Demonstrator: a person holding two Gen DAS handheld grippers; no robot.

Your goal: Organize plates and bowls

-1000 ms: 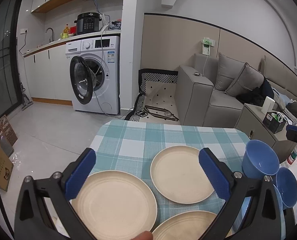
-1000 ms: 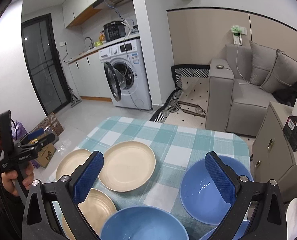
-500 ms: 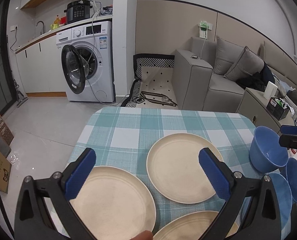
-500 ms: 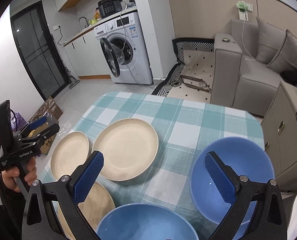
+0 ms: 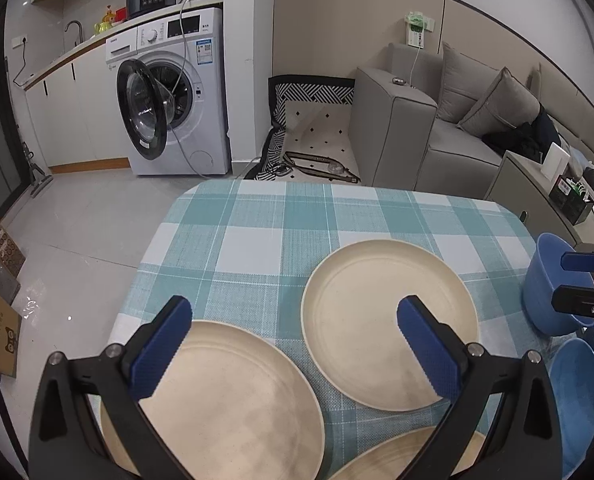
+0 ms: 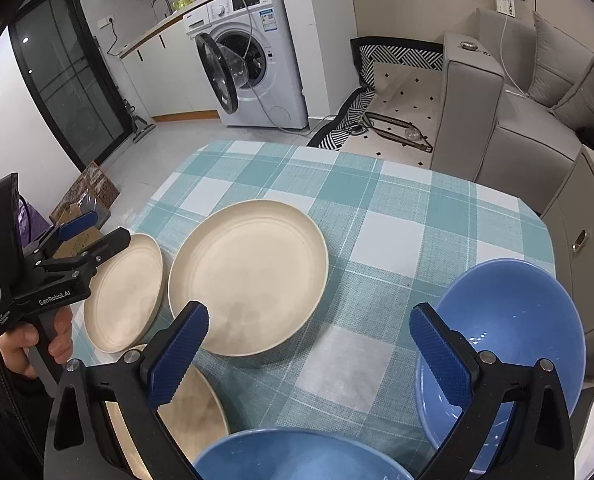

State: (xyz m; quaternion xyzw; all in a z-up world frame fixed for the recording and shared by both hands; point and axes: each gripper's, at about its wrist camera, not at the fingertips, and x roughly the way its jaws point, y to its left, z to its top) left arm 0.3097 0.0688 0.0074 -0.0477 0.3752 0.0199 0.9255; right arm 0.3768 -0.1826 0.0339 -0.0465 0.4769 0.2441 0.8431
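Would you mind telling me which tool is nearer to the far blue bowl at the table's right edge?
Right. The right tool hangs over the blue bowl, one finger above it; the left tool hovers over the cream plates, well left.

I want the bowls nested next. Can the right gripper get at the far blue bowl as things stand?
Probably yes. The right gripper is open and empty, and the far blue bowl sits uncovered by its right finger, nothing lying between.
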